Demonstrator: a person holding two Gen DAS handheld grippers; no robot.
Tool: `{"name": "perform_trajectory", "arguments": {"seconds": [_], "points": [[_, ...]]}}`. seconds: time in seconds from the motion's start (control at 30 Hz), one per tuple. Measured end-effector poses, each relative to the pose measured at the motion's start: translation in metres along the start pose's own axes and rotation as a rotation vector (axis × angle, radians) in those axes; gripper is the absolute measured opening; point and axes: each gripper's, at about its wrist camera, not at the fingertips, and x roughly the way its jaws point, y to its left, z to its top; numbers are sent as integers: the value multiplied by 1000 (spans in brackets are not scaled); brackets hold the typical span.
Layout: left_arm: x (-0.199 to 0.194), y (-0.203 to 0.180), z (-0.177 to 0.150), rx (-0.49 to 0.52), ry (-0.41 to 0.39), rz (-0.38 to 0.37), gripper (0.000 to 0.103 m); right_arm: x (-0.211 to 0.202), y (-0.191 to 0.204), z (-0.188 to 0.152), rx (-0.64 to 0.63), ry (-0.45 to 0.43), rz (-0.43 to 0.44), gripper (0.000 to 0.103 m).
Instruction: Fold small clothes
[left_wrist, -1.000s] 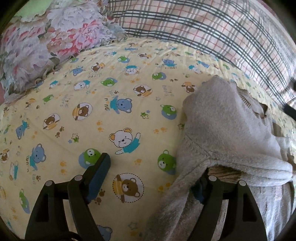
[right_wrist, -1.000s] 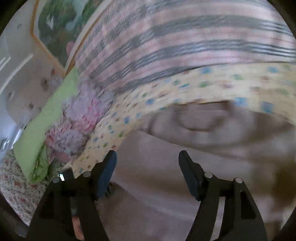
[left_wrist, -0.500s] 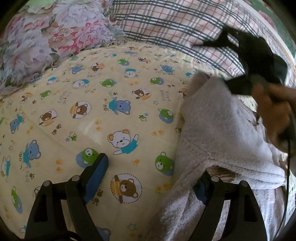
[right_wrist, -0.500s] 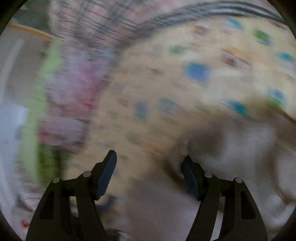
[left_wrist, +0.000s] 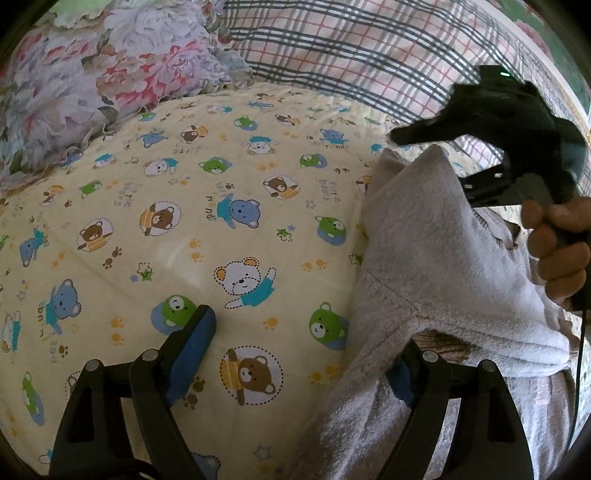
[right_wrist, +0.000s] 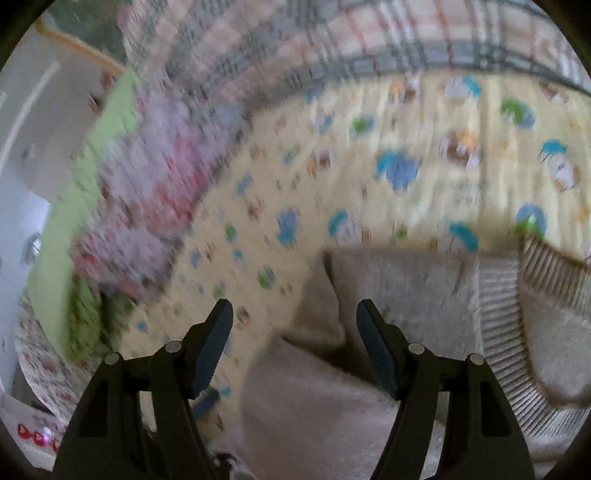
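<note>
Right-wrist view motion-blurred — left gripper's (left_wrist: 299, 354) right fingertip under fleece garment (left_wrist: 436, 258)

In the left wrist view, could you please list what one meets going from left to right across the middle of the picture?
Floral ruffled pillow → yellow bear-print quilt → fluffy grey-white garment → person's hand gripping the black right gripper.
</note>
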Motion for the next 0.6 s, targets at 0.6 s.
{"name": "perform_trajectory", "arguments": {"seconds": [0.6], "points": [[3, -2, 2, 14, 19, 35, 85, -59, 25, -59, -5, -241, 57, 38]]}}
